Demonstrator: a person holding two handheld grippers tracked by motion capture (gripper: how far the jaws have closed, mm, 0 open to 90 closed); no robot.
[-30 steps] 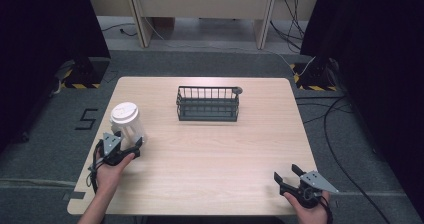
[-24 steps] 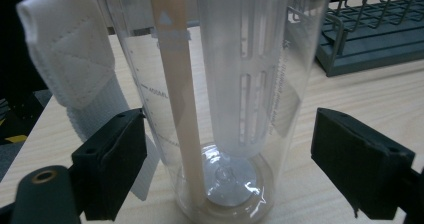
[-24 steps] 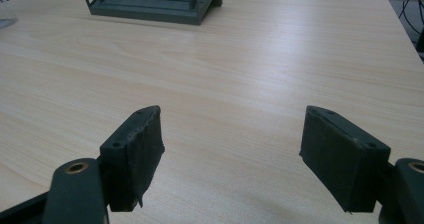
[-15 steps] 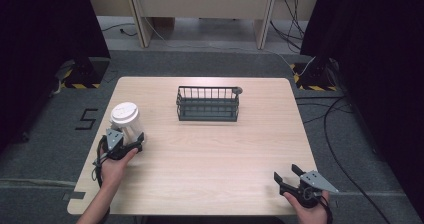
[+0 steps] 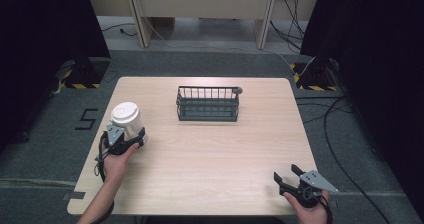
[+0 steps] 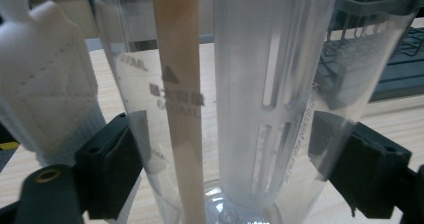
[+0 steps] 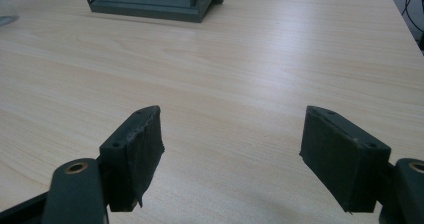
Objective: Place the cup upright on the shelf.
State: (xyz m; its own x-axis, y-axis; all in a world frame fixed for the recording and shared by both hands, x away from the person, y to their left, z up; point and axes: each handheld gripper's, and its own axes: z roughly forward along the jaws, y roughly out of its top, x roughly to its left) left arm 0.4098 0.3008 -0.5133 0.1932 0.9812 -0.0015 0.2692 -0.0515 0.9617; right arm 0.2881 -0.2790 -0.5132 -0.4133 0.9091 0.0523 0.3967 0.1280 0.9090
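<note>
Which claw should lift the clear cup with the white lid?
Left. The left claw already straddles the cup, a jaw on each side; the right claw sits open at the table's near right corner.

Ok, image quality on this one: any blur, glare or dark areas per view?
High view: even light on the table, black surroundings at both sides, mild softness. Left gripper view: the clear cup sits too close, its markings blurred, bright streaks on its wall, the basket behind it hazy. Right gripper view: right gripper jaws fairly sharp, soft sheen on the wood, far edge less crisp.
</note>
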